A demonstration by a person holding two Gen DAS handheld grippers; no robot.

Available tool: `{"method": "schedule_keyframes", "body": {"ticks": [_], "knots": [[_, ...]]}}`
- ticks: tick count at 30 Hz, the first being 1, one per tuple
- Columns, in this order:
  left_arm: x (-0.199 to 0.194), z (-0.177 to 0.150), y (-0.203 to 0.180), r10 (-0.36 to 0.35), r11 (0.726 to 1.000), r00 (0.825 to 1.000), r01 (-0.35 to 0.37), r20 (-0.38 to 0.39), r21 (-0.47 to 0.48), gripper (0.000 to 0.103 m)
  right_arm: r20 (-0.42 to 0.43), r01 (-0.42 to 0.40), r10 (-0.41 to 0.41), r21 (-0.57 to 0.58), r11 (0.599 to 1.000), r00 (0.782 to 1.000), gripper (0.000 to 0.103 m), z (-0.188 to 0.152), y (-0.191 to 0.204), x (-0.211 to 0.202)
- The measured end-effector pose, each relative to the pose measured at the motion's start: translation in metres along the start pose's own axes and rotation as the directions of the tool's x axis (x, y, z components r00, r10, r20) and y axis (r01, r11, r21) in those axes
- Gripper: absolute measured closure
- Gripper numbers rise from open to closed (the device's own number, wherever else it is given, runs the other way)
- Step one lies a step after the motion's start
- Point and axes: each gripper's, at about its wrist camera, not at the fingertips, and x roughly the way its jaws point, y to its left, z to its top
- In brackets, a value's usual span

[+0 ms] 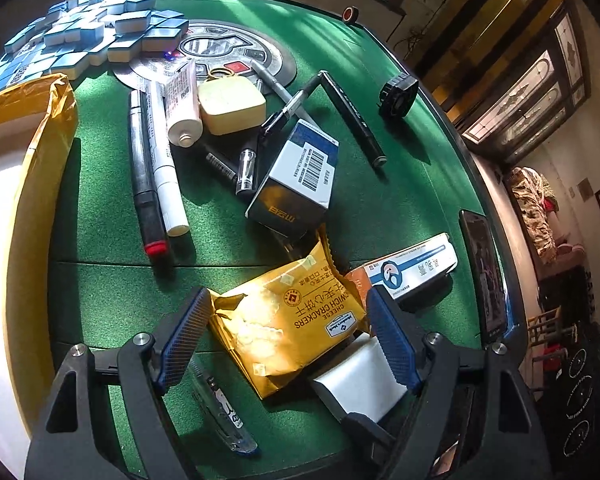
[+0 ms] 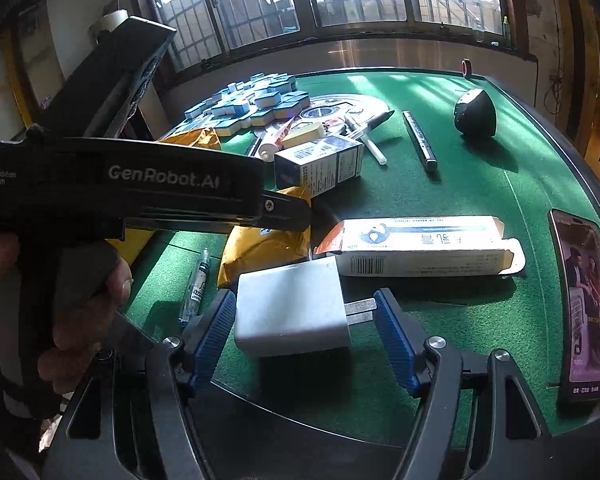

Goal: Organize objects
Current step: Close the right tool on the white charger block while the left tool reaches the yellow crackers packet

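Note:
My left gripper [image 1: 288, 336] is open, its blue pads [image 1: 184, 336] on either side of a yellow cheese cracker packet [image 1: 288, 320] lying on the green felt table [image 1: 100, 216]. A white charger plug [image 1: 364, 376] lies just below the packet, by the right finger. In the right wrist view my right gripper [image 2: 306, 334] is open around that same white charger [image 2: 292, 308], whose metal prongs point at the right finger. The left gripper's black body [image 2: 140, 184], held by a hand [image 2: 80, 320], hangs over the yellow packet [image 2: 260, 248].
Markers [image 1: 156, 176], a white tube [image 1: 184, 108], a yellow case [image 1: 230, 106], a blue-white carton [image 1: 300, 176], a black pen [image 1: 356, 120] and a long white box [image 1: 416, 268] lie around. A phone [image 1: 484, 276] sits at the right edge. Mahjong tiles [image 1: 88, 28] are piled far left, and a yellow-lined open box [image 1: 16, 200] stands at the left.

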Motion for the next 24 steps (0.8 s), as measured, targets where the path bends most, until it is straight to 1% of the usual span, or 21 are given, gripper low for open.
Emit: {"method": "schedule_keyframes", "body": {"ticks": [3, 5, 7, 11, 12, 15, 17, 19, 22, 24], "knots": [[-0.001, -0.002, -0.002, 0.035, 0.999, 0.999, -0.035, 0.009, -0.004, 0.023, -0.001, 0.012, -0.012, -0.008, 1.000, 1.000, 0.037, 0.000, 0.002, 0.000], [-0.003, -0.006, -0.003, 0.056, 0.998, 0.998, -0.056, 0.010, 0.009, 0.027, -0.003, 0.016, -0.016, -0.010, 1.000, 1.000, 0.037, 0.000, 0.003, 0.000], [-0.007, -0.011, -0.002, 0.048, 0.999, 0.999, -0.048, 0.013, -0.010, 0.031, -0.004, 0.016, -0.016, -0.012, 1.000, 1.000, 0.037, -0.001, 0.003, 0.000], [-0.012, -0.016, 0.007, 0.034, 0.996, 0.999, -0.033, 0.014, -0.084, 0.031, 0.000, 0.026, -0.026, -0.021, 0.999, 1.000, 0.037, -0.002, 0.006, 0.000], [-0.012, -0.016, 0.007, 0.032, 0.996, 0.999, -0.032, 0.002, -0.081, 0.031, 0.000, 0.027, -0.027, -0.022, 0.999, 1.000, 0.037, -0.002, 0.007, 0.000], [-0.014, -0.013, 0.003, 0.041, 0.996, 0.999, -0.040, 0.004, -0.080, 0.031, -0.002, 0.023, -0.023, -0.025, 0.999, 1.000, 0.037, -0.003, 0.008, 0.000], [-0.007, -0.009, 0.001, 0.051, 0.996, 0.999, -0.052, -0.016, -0.077, 0.033, 0.000, 0.027, -0.027, -0.027, 0.999, 1.000, 0.037, -0.003, 0.009, 0.000], [-0.002, -0.006, -0.001, 0.055, 0.996, 0.998, -0.055, -0.004, -0.071, 0.032, 0.003, 0.028, -0.028, -0.027, 0.999, 1.000, 0.037, -0.004, 0.010, 0.000], [-0.004, -0.006, -0.007, 0.057, 0.998, 0.998, -0.056, 0.006, -0.042, 0.043, 0.002, 0.032, -0.031, -0.027, 0.999, 1.000, 0.037, -0.003, 0.011, 0.001], [-0.007, -0.008, -0.005, 0.044, 0.999, 0.999, -0.044, 0.013, -0.027, 0.048, 0.002, 0.034, -0.034, -0.027, 0.999, 0.999, 0.037, -0.004, 0.012, 0.001]]}}
